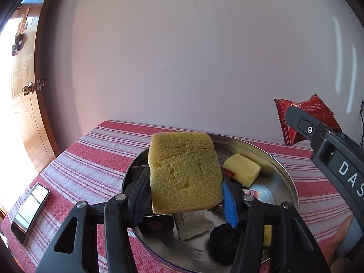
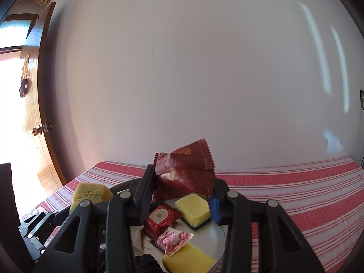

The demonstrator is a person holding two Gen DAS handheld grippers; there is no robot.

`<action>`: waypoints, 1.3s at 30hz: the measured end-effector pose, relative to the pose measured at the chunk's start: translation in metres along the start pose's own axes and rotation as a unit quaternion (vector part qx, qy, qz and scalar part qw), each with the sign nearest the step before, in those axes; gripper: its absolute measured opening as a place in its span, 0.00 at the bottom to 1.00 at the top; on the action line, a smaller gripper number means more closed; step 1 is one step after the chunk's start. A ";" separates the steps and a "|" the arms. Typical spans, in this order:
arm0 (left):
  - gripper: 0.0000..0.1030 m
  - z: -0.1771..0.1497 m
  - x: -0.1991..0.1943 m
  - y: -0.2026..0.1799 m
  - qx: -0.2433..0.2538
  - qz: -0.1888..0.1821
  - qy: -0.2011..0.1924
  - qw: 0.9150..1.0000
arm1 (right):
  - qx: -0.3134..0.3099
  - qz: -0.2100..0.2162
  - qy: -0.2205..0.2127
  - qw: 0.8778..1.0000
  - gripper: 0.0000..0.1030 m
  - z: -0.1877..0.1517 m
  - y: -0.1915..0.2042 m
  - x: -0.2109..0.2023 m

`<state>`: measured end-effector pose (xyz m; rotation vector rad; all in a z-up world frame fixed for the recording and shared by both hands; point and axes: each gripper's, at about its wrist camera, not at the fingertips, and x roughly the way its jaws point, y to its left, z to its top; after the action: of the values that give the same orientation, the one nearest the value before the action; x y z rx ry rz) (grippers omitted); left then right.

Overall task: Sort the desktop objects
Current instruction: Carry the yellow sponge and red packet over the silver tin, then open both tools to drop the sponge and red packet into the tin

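My left gripper (image 1: pixel 185 193) is shut on a yellow sponge (image 1: pixel 185 173), held up above a round metal tray (image 1: pixel 289 177). My right gripper (image 2: pixel 180 195) is shut on a dark red snack packet (image 2: pixel 185 170), also lifted over the tray (image 2: pixel 219 238). In the left wrist view that packet (image 1: pixel 293 113) and the right gripper's body show at the right edge. In the tray lie a yellow sponge (image 2: pixel 193 208), a small red packet (image 2: pixel 160 218), a pink candy packet (image 2: pixel 174 238), another yellow sponge (image 2: pixel 188 260), a beige sachet (image 1: pixel 193 225) and a black bundle (image 1: pixel 224 238).
A red and white striped cloth (image 2: pixel 295 193) covers the table. A phone (image 1: pixel 29 211) lies near the table's left edge. A white wall stands behind the table, and a wooden door (image 1: pixel 25 104) is at the left. A person's hand (image 1: pixel 343 234) shows at the lower right.
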<state>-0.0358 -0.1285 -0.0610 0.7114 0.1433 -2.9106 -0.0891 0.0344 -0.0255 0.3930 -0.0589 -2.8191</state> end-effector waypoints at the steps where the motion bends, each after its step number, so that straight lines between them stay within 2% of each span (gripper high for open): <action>1: 0.56 0.001 0.002 -0.001 0.000 -0.003 0.002 1.000 | -0.003 -0.002 0.002 1.000 0.41 0.001 -0.002 0.001; 11: 0.56 0.002 0.018 -0.011 0.016 -0.016 0.030 0.999 | -0.012 0.001 0.048 0.999 0.41 0.017 -0.005 0.040; 20: 0.56 0.004 0.029 -0.019 0.030 -0.016 0.051 0.998 | -0.037 0.037 0.133 0.990 0.41 0.030 0.004 0.091; 25: 0.57 0.002 0.051 -0.019 0.030 -0.001 0.095 0.995 | -0.029 0.027 0.190 0.981 0.43 0.023 0.009 0.121; 26: 0.57 0.002 0.056 -0.019 0.027 -0.001 0.108 0.994 | -0.022 0.019 0.192 0.981 0.59 0.022 0.007 0.124; 27: 0.58 0.001 0.061 -0.018 0.026 -0.003 0.121 0.992 | -0.015 0.015 0.196 0.980 0.84 0.021 0.006 0.127; 28: 0.62 0.000 0.066 -0.017 0.024 -0.007 0.132 0.991 | -0.004 0.015 0.198 0.980 0.92 0.019 0.003 0.128; 30: 0.64 -0.002 0.071 -0.015 0.012 -0.019 0.146 0.989 | 0.013 0.022 0.181 0.983 0.95 0.019 -0.003 0.120; 33: 0.81 0.002 0.071 -0.010 0.001 -0.016 0.140 0.990 | 0.004 0.015 0.158 0.987 1.00 0.022 -0.004 0.108; 39: 0.85 0.001 0.063 -0.016 0.010 -0.009 0.133 0.991 | 0.002 -0.032 0.135 0.990 1.00 0.024 -0.006 0.085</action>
<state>-0.0937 -0.1198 -0.0887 1.1056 0.1509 -2.8238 -0.1759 0.0154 -0.0255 0.7858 0.0065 -2.8000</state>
